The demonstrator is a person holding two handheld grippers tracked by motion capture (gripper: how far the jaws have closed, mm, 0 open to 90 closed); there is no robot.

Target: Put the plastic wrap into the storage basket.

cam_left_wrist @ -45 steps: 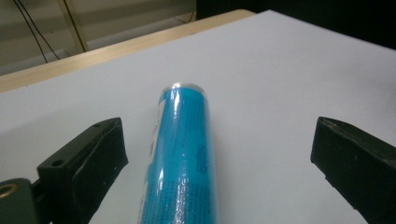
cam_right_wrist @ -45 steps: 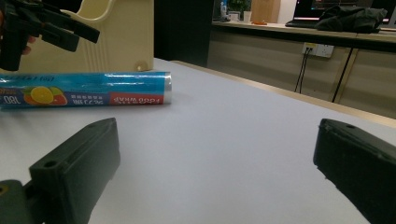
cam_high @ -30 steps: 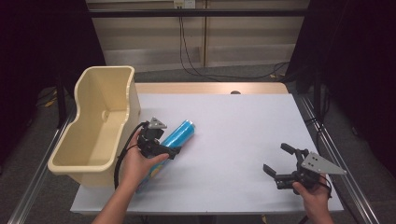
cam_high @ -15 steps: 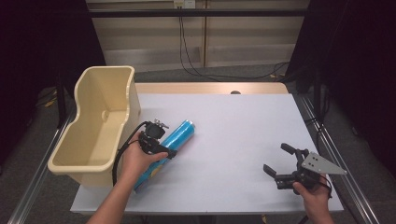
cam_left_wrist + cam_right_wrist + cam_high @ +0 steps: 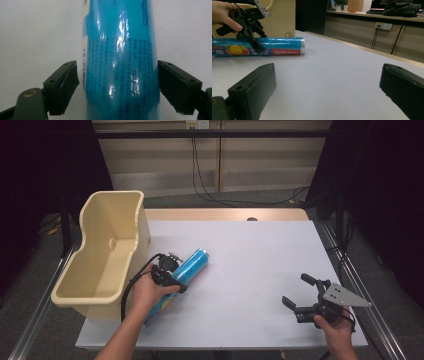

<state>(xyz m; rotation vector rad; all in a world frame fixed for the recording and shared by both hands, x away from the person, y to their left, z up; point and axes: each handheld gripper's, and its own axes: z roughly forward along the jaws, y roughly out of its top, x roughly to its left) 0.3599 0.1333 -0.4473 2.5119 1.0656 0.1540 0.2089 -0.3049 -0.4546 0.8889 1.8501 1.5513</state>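
A blue roll of food wrap (image 5: pixel 189 268) is seen lying on its side on the white worktop (image 5: pixel 250 265), left of centre, just right of the cream plastic bin (image 5: pixel 107 252) at the left edge. The left tool (image 5: pixel 172 275) is lowered over the roll's middle; in the left gripper view its jaws have just been closing, and the roll (image 5: pixel 121 60) stands between them. The right pad (image 5: pixel 175 85) appears to be at the film, while a sliver of worktop is visible between the left pad (image 5: pixel 66 82) and the roll, so a firm clench is not yet shown. The right tool (image 5: pixel 305 300) is held released near the right front corner, well apart from the roll, with nothing between its jaws.

The roll is judged light and fairly stiff, a tube under a glossy, crinkled sleeve that is likely slippery and free to roll. A hold across the middle of its length, as now lined up, is judged best for balance; a grip near one end would let it tip.

The bin is open at the top, and nothing is seen inside it.
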